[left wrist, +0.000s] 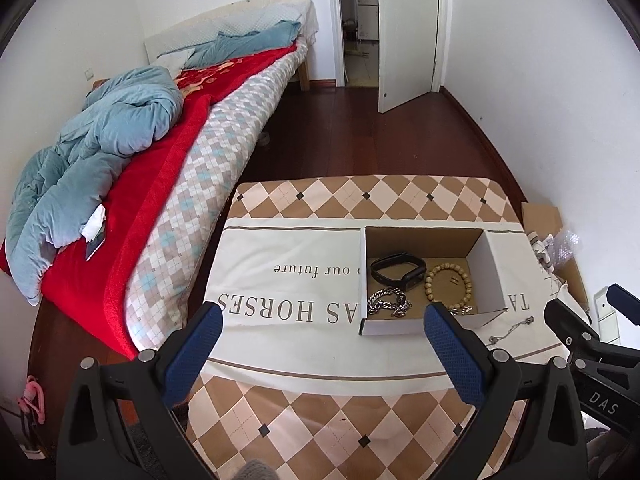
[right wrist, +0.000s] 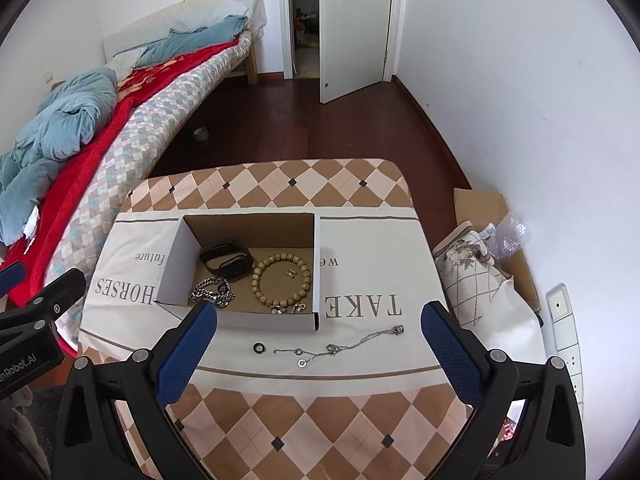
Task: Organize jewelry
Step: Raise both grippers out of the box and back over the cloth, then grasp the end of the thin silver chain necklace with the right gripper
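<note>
An open cardboard box (right wrist: 318, 264) (left wrist: 494, 268) stands on a white printed cloth on the table. In it lie a black smart band (right wrist: 226, 264) (left wrist: 396, 272), a silver chain bracelet (right wrist: 212, 294) (left wrist: 388, 302), a wooden bead bracelet (right wrist: 280, 280) (left wrist: 448, 284) and small earrings (right wrist: 290, 273). In front of the box a thin silver necklace (right wrist: 340, 346) (left wrist: 514, 330) and a small dark ring (right wrist: 259, 347) lie on the cloth. My right gripper (right wrist: 320, 322) is open and empty above them. My left gripper (left wrist: 326, 324) is open and empty, left of the box front.
The table (right wrist: 320, 420) has a checked brown and cream cover. A bed (left wrist: 180, 200) with blue and red bedding stands to the left. Cardboard, a cushion (right wrist: 472, 276) and bubble wrap lie on the floor at the right. A door stands open at the back.
</note>
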### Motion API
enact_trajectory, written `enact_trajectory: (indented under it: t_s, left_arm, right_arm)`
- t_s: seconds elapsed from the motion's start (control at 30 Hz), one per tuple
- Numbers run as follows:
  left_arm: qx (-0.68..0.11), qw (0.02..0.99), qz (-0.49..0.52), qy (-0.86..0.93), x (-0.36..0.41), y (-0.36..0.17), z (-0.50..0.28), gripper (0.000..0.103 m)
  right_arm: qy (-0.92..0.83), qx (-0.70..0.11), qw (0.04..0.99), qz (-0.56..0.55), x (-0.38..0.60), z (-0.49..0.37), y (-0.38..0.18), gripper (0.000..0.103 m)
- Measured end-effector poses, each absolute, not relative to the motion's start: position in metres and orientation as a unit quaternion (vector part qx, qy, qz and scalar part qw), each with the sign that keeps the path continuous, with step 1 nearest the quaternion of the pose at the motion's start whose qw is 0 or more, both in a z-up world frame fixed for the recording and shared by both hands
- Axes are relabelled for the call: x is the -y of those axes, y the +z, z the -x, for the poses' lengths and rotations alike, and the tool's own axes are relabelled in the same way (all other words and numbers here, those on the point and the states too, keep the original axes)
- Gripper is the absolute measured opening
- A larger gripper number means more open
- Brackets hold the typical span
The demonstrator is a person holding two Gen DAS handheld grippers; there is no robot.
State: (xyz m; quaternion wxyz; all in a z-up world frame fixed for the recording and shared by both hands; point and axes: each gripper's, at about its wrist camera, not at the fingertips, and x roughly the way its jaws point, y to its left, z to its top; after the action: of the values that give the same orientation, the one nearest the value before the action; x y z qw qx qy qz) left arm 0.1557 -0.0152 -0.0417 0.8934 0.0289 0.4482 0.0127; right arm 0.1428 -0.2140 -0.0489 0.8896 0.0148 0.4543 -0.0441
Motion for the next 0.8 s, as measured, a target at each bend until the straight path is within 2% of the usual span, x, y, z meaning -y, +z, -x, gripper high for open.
enact_trajectory:
  t_s: [0.33, 0.43, 0.57, 0.67, 0.7, 0.73, 0.8]
  left_arm:
    - [-0.42, 0.907, -0.012, 0.009, 0.01, -0.015, -0.122, 0.103]
    - [-0.418, 0.908, -0.014, 0.019, 0.012, -0.022, -0.115, 0.103]
    - [-0.448, 0.894, -0.022, 0.019, 0.019, -0.052, -0.117, 0.103]
    - [-0.462, 0.885, -0.038, 0.027, 0.025, -0.075, -0.122, 0.103]
    - [-0.467, 0.883, -0.044, 0.03, 0.026, -0.082, -0.124, 0.103]
    - [-0.47, 0.88, -0.05, 0.032, 0.028, -0.088, -0.126, 0.103]
    - [-0.481, 0.874, -0.059, 0.037, 0.029, -0.102, -0.131, 0.103]
  right_arm:
    - [-0.036, -0.42, 0.906, -0.035, 0.215, -0.101, -0.008, 0.103]
    - [-0.044, -0.416, 0.906, -0.061, 0.229, -0.091, -0.012, 0.103]
    - [-0.068, -0.443, 0.889, -0.093, 0.262, -0.091, -0.043, 0.103]
    - [-0.083, -0.469, 0.873, -0.106, 0.286, -0.097, -0.077, 0.09]
    - [-0.082, -0.475, 0.868, -0.115, 0.292, -0.099, -0.087, 0.08]
    - [-0.085, -0.482, 0.864, -0.122, 0.3, -0.101, -0.1, 0.076]
    - [-0.086, -0.491, 0.857, -0.133, 0.311, -0.106, -0.119, 0.075]
